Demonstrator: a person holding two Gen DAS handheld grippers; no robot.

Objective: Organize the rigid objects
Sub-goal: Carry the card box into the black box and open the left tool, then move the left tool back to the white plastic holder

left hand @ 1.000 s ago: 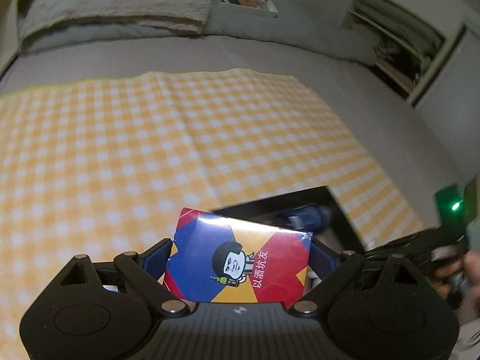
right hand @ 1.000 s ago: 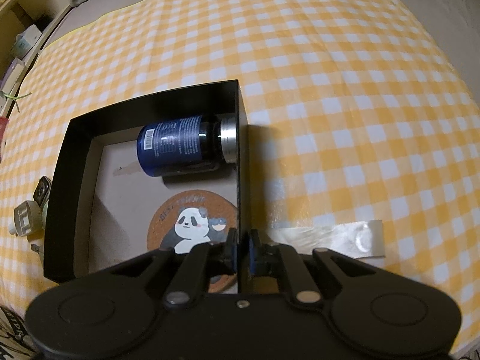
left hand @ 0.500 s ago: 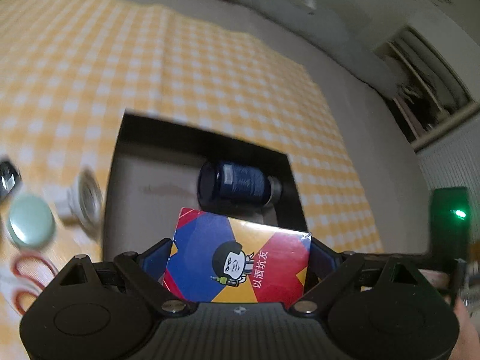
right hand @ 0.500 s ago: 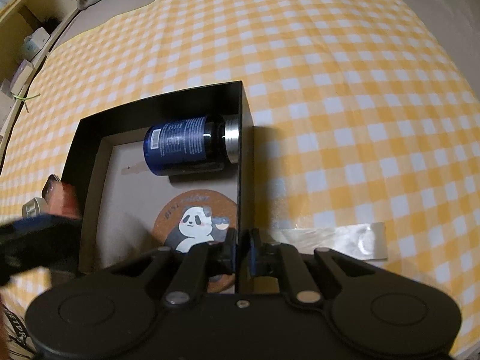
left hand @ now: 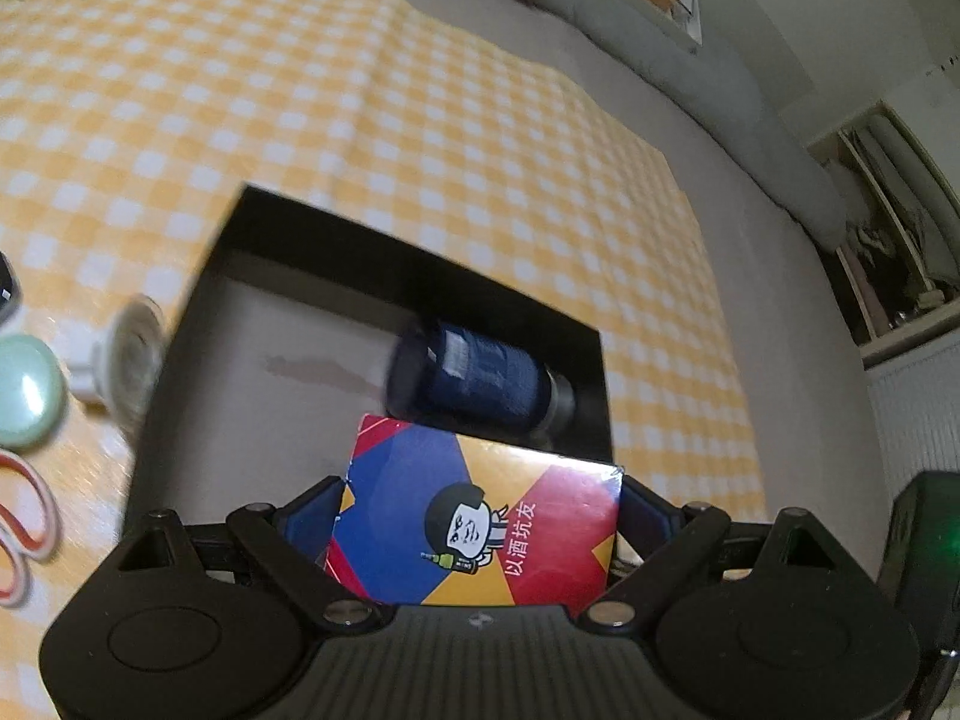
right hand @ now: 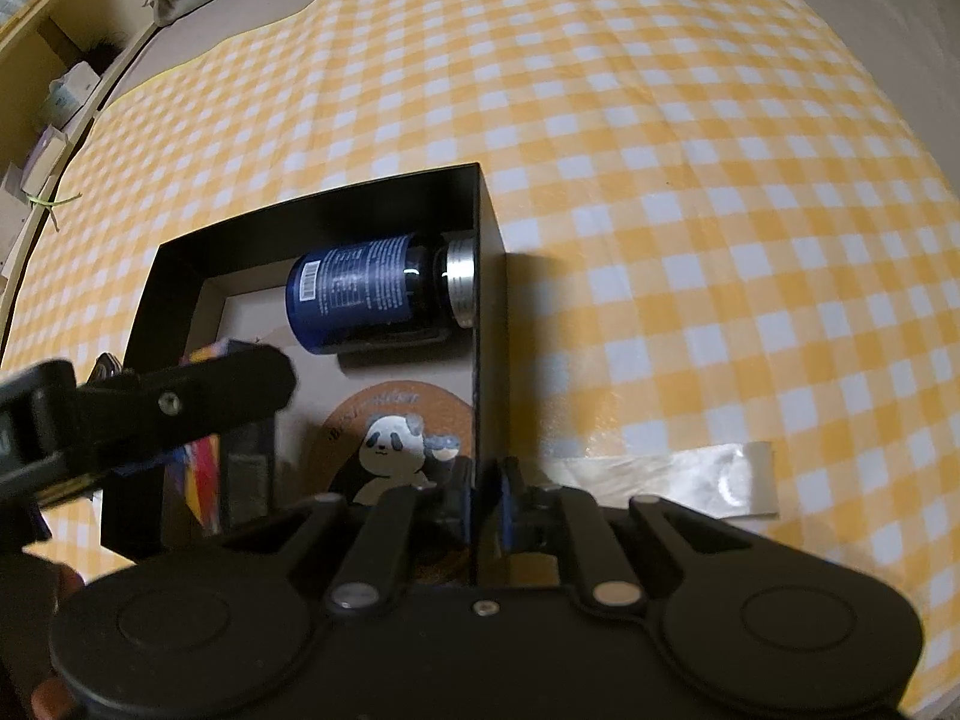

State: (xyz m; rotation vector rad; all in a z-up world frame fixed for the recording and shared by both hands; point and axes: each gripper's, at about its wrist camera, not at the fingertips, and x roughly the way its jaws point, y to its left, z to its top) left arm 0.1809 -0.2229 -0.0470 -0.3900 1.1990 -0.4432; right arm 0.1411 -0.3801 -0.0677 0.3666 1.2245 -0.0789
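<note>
My left gripper [left hand: 480, 510] is shut on a colourful card box [left hand: 480, 540] in blue, red and yellow with a cartoon face. It holds the box over the near part of a black open box [left hand: 420, 264]. A dark blue bottle [left hand: 474, 381] lies on its side at the box's far right corner. In the right wrist view the bottle [right hand: 366, 294] lies above a round panda coaster [right hand: 396, 438]. My right gripper [right hand: 485, 492] is shut on the black box's right wall [right hand: 489, 300]. The left gripper's finger [right hand: 150, 408] and the card box [right hand: 204, 474] reach in from the left.
A yellow checked cloth [right hand: 660, 180] covers the surface. Left of the black box lie a pale green round disc [left hand: 27, 390], a white plug [left hand: 126, 360] and a red-and-white loop [left hand: 24, 534]. A clear tape strip [right hand: 678, 474] lies right of the box. Shelves [right hand: 54, 90] stand far left.
My left gripper has rolled and come down with the card box, from beside the black box to over its inside, and now shows in the right wrist view. The right gripper has kept still.
</note>
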